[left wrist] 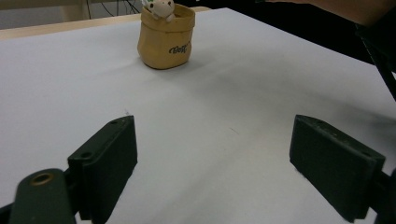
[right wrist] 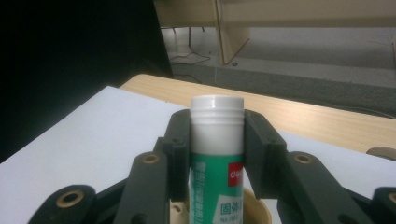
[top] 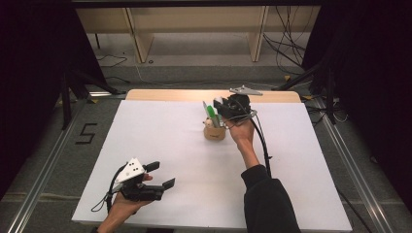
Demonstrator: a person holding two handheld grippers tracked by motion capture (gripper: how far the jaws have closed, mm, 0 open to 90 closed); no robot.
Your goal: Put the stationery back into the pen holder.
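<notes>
A small tan holder with a little animal figure on its rim stands on the white table past its middle; in the left gripper view the holder is far ahead. A green-and-white glue stick stands upright over the holder's mouth, and my right gripper is shut on it just below its white cap. From above, the glue stick leans out of the holder beside my right gripper. My left gripper rests open near the front left of the table, with nothing between its jaws.
The white table sheet covers a wooden tabletop whose far edge shows. Beyond it are wooden shelf legs and cables on the floor. A tape "5" marks the floor at the left.
</notes>
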